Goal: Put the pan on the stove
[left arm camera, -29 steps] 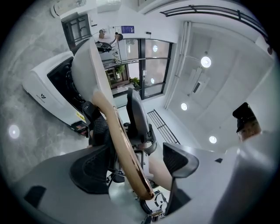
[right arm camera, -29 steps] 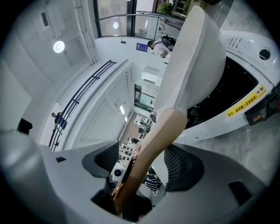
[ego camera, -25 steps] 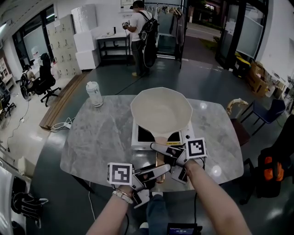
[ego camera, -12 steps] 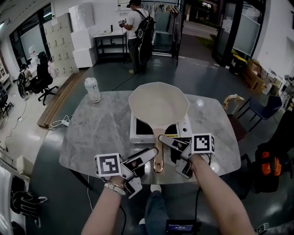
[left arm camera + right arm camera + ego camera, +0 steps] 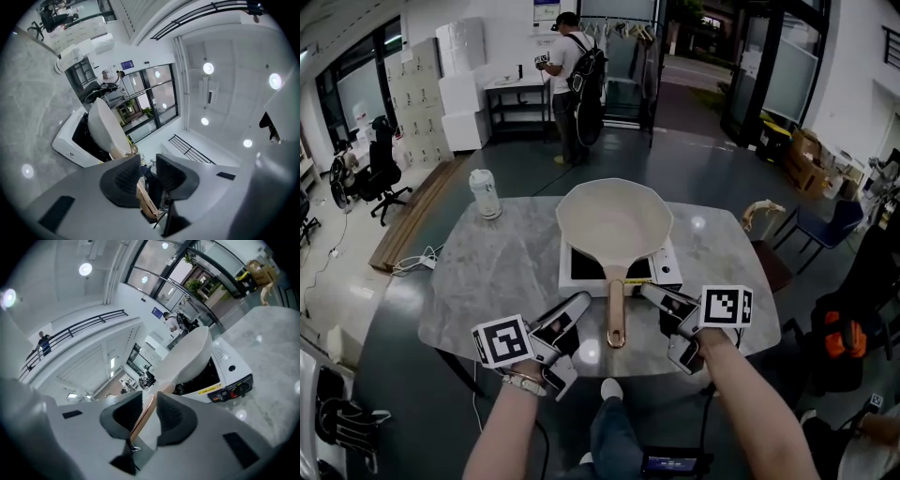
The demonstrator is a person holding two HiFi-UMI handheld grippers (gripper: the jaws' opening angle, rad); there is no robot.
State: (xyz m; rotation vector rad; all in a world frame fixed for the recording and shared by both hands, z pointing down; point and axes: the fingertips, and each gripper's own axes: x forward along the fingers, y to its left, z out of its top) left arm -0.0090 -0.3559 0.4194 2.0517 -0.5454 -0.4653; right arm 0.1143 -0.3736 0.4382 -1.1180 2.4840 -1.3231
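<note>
The cream pan (image 5: 614,220) sits on the white induction stove (image 5: 670,272), its copper handle (image 5: 616,314) pointing toward me over the marble table (image 5: 487,272). My left gripper (image 5: 574,328) hangs left of the handle and my right gripper (image 5: 661,319) right of it, both clear of it. Each has just been closing its jaws, and a narrow gap remains with nothing gripped. In the left gripper view the left gripper (image 5: 147,173) faces the pan (image 5: 105,129), with the handle showing beyond the gap. The right gripper (image 5: 150,416) faces the pan (image 5: 187,357) the same way.
A white canister (image 5: 486,192) stands at the table's far left corner. A wooden chair (image 5: 764,216) and a blue chair (image 5: 830,230) are at the right. A person with a backpack (image 5: 567,56) stands far behind. The near table edge lies just below the grippers.
Both grippers have drawn back from the pan's handle and apart, left one leftward, right one rightward. The pan rests unmoved on the stove.
</note>
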